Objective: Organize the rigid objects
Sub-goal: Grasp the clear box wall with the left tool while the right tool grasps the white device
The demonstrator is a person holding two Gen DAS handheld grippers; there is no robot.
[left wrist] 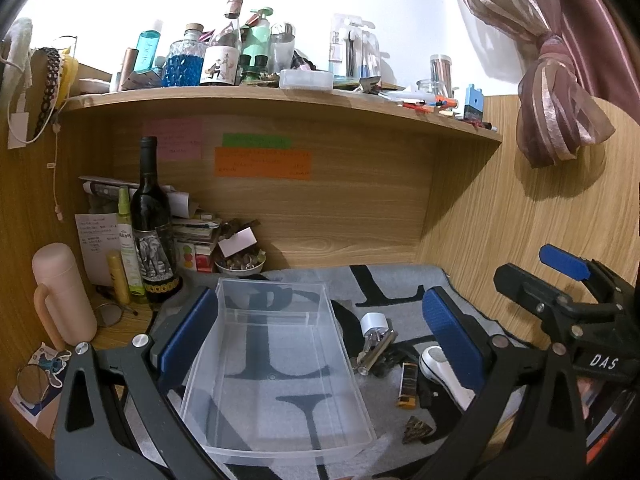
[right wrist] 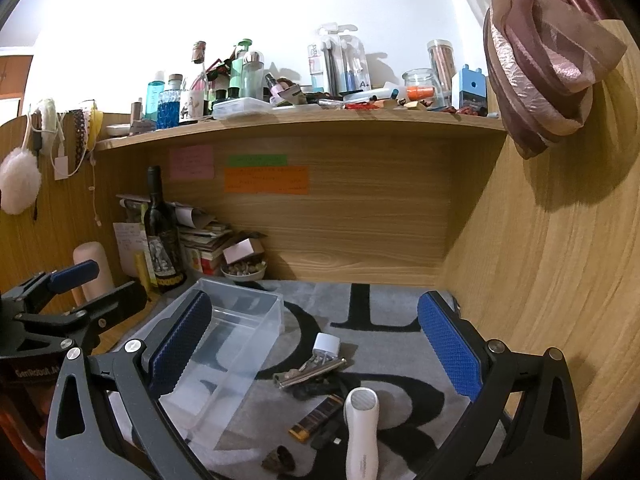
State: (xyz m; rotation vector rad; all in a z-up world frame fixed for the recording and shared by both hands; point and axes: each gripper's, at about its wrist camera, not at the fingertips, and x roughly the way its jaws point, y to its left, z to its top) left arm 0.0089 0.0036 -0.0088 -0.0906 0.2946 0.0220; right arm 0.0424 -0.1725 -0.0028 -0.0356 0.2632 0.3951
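Observation:
A clear plastic box (left wrist: 276,368) lies empty on the grey lettered mat (left wrist: 400,284); it also shows in the right wrist view (right wrist: 236,336). Right of it lie a white plug adapter (left wrist: 374,326) (right wrist: 326,346), a metal folding tool (left wrist: 376,354) (right wrist: 310,372), a brown-and-yellow lighter (left wrist: 408,386) (right wrist: 316,416), a white handheld device (left wrist: 444,374) (right wrist: 362,428) and a small patterned clip (left wrist: 416,428) (right wrist: 278,458). My left gripper (left wrist: 320,336) is open and empty, jaws either side of the box. My right gripper (right wrist: 316,348) is open and empty above the small items; it shows at the right in the left wrist view (left wrist: 560,280).
A dark wine bottle (left wrist: 154,228), a pink flask (left wrist: 62,292), spray bottles, stacked papers and a bowl of stones (left wrist: 240,266) crowd the back left corner. A wooden shelf (left wrist: 280,98) above holds many bottles. A wooden wall (left wrist: 540,220) closes the right side.

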